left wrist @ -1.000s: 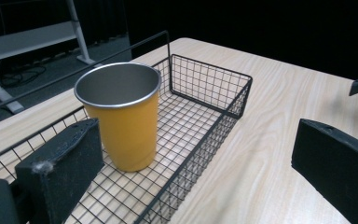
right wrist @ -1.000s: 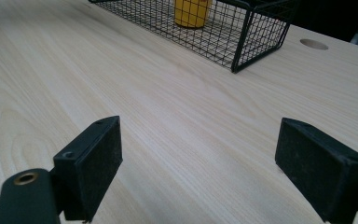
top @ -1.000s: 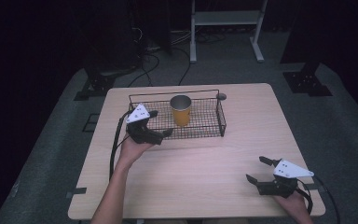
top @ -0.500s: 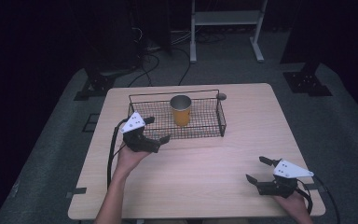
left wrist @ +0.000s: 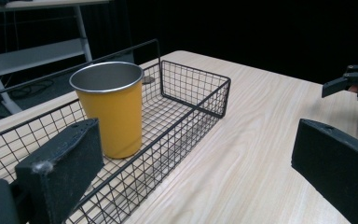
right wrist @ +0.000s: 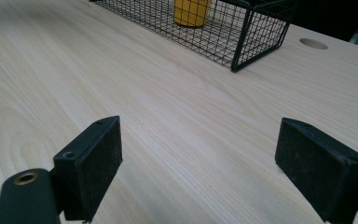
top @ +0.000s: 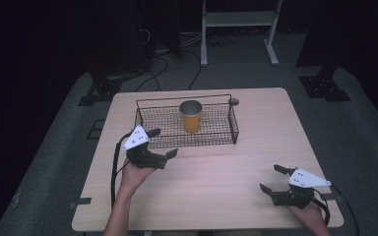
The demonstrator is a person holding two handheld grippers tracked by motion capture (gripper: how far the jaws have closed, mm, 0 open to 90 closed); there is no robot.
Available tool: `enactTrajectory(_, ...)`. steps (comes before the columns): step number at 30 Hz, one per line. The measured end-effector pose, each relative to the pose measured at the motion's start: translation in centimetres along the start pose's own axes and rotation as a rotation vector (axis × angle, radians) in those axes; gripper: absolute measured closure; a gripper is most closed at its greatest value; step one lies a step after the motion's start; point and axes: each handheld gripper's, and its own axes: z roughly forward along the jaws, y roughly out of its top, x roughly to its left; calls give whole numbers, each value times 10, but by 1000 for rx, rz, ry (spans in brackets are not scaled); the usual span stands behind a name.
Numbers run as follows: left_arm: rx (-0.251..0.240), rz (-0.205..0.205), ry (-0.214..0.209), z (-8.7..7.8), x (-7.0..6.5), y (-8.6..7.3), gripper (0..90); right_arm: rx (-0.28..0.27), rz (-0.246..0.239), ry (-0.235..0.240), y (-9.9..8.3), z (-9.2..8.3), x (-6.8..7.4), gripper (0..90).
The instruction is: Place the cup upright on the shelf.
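A yellow cup [top: 191,117] with a metal inside stands upright in a black wire basket [top: 234,129] at the back middle of the table. My left gripper [top: 163,142] is open and empty just in front of the basket's near left corner. In the left gripper view, the cup [left wrist: 112,112] and basket [left wrist: 200,109] lie beyond the wide-apart jaws of my left gripper [left wrist: 196,149]. My right gripper [top: 270,178] rests open and empty near the table's front right corner. From the right gripper view, the right gripper [right wrist: 205,158] faces the far-off basket [right wrist: 242,28] and cup [right wrist: 191,11].
The light wooden table [top: 256,157] has a round cable hole [top: 233,102] behind the basket's right end. My right gripper [left wrist: 354,88] appears at the right edge of the left gripper view. A white shelf frame [top: 238,19] and cables lie on the dark floor beyond.
My left gripper has drawn back from the basket toward the near edge and slightly left, still open. The right gripper and the cup have not moved.
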Motion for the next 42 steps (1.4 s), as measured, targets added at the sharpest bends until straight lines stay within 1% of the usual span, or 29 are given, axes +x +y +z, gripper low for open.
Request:
enactTrajectory(6,1,0,2,-4,-7,-5,11,1,-2,0,0,0,0,138)
enactTrajectory(13,-24,0,2,-11,-13,-7,11,1,0,0,0,0,0,138)
enactTrajectory(16,-27,1,3,-13,-16,-10,11,1,2,0,0,0,0,138)
enactTrajectory(18,-21,-3,2,-14,-17,-12,11,0,2,0,0,0,0,138)
enactTrajectory(22,-35,-18,5,-19,-22,-18,11,0,2,-1,0,0,0,138)
enactTrajectory(28,-16,-17,24,-26,-27,-29,11,0,3,1,0,0,0,138)
enactTrajectory(31,-11,-24,20,-29,-30,-33,11,1,2,1,0,0,0,138)
enactTrajectory(33,-7,-20,23,-31,-32,-35,11,1,3,1,0,0,0,138)
enactTrajectory(40,-21,-29,32,-40,-40,-44,11,4,2,0,0,0,0,138)
enactTrajectory(42,-17,-26,36,-41,-42,-45,11,4,0,0,0,0,0,137)
